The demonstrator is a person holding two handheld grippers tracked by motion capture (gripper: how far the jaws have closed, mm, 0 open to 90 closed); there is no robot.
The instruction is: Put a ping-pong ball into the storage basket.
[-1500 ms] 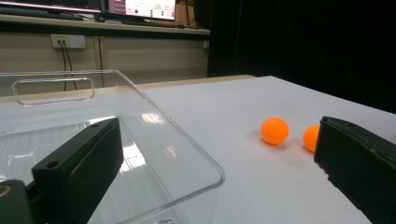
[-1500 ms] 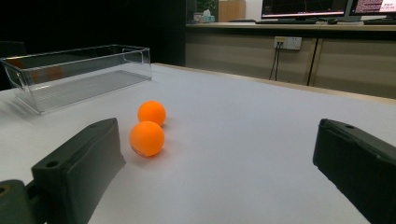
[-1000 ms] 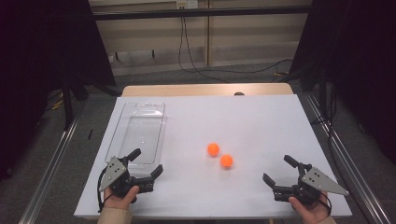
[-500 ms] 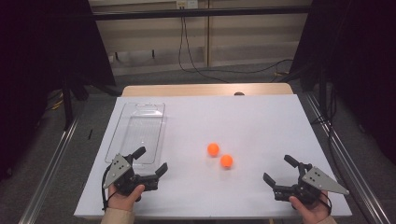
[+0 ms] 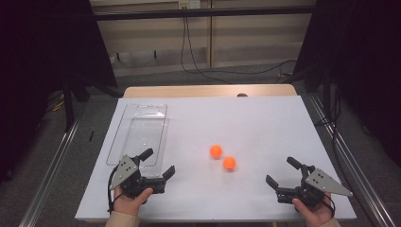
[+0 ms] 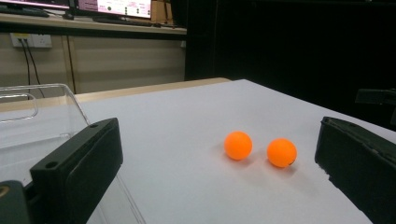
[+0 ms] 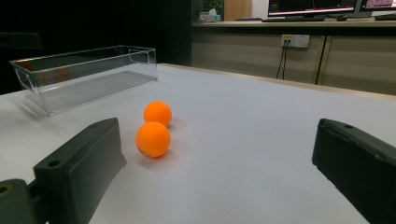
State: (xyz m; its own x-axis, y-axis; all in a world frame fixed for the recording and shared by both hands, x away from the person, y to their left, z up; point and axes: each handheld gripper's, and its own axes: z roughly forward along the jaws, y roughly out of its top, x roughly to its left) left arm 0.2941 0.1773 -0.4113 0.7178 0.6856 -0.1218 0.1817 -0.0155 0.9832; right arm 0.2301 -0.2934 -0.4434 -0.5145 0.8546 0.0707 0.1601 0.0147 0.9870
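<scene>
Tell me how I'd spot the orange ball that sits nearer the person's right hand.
Start at the white table and find the clear plastic bin on its left side. To the right of it, two orange balls lie near each other. Yours is the nearer orange ball, closer to the table's front edge and the right gripper than the farther orange ball.

Each tool, left [image 5: 158, 164] and right [image 5: 283, 171], is black with blocky screw-holed jaws, a grey three-cornered plate and a trailing black cable; beige sleeve cuffs.

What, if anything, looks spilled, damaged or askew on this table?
Nothing stands out. Two orange balls lie loose, side by side on the white table; the clear bin sits upright and empty. Both claws are open.
</scene>
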